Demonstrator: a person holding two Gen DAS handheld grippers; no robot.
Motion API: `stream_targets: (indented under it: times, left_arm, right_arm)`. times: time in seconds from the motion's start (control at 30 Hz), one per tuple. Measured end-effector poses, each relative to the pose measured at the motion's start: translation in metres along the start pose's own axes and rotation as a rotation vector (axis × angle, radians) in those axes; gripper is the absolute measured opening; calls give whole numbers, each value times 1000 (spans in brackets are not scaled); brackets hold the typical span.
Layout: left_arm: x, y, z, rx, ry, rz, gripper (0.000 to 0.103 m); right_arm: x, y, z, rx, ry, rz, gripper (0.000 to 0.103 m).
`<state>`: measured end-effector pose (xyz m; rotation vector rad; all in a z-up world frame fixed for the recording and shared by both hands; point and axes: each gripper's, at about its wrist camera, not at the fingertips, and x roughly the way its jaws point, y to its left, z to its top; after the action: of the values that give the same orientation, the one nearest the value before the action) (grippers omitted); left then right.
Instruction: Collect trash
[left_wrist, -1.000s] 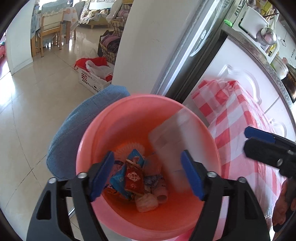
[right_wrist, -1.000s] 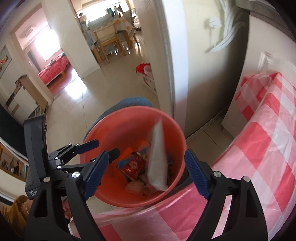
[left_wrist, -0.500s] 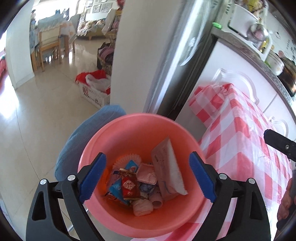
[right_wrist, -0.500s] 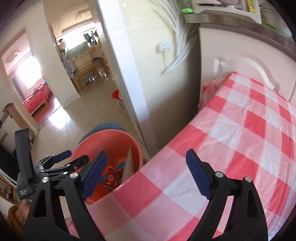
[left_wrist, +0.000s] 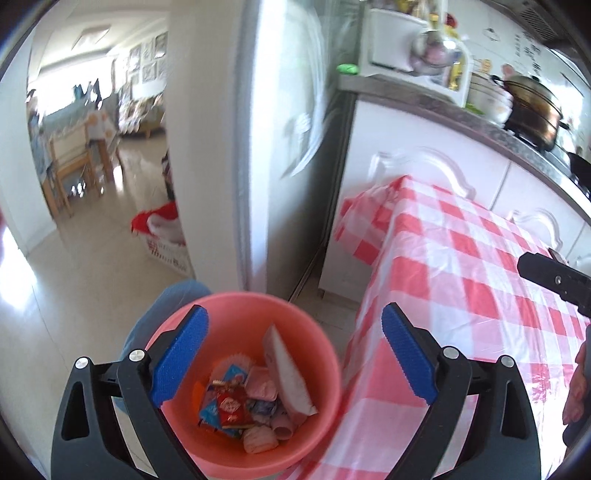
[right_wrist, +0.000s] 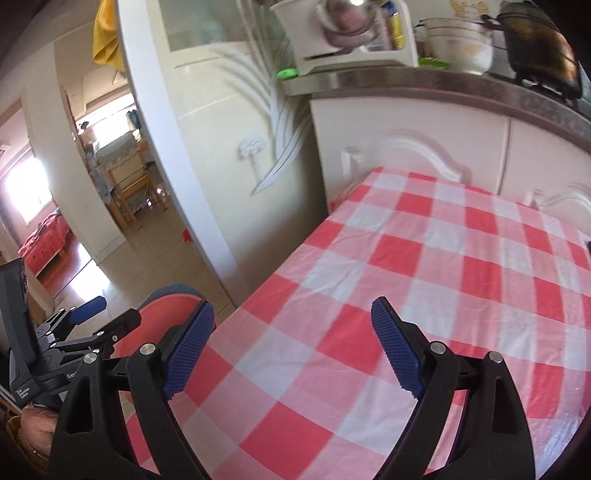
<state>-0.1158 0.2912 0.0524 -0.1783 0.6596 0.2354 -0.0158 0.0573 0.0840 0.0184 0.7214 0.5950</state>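
Observation:
A pink plastic bin (left_wrist: 236, 314) stands on the floor beside the table and holds several wrappers (left_wrist: 229, 402) and a flat white packet (left_wrist: 288, 373) leaning on its right wall. My left gripper (left_wrist: 293, 350) is open and empty above the bin. My right gripper (right_wrist: 291, 339) is open and empty above the red-and-white checked tablecloth (right_wrist: 443, 277). The bin's rim (right_wrist: 147, 314) shows at the left of the right wrist view, with the left gripper (right_wrist: 88, 314) over it. No trash shows on the cloth.
A white fridge (left_wrist: 284, 147) stands behind the bin. White kitchen cabinets (right_wrist: 406, 147) run along the table's far edge, with pots and bowls on the counter (right_wrist: 472, 48). A blue cushion (left_wrist: 162, 310) lies under the bin. A white basket (left_wrist: 166, 243) sits on the tiled floor.
The white packet dropped from above the bin to rest inside it. Both grippers rose and pulled back; the right one swung right from the bin to over the tablecloth.

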Motion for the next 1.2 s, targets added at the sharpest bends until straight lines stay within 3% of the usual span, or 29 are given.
stream_targets:
  times: [0.6,0.67,0.73,1.2]
  left_arm:
    - [-53,-91,24,123,-147,-121,97]
    - [-60,-100,27,129,-163,-140,98]
    - [-67,-109,30,131,-187,-162,98]
    - [-136,-188,65,164,-341,-311,98]
  right_arm:
    - [-113,-53,-2,93,-217,-197,89]
    - [-130,-55,-2,97,-250,-232,89]
    - [-146,-56,-2,99,-286,-263,96]
    - [-262,-56,-5,43,-542,-555,99]
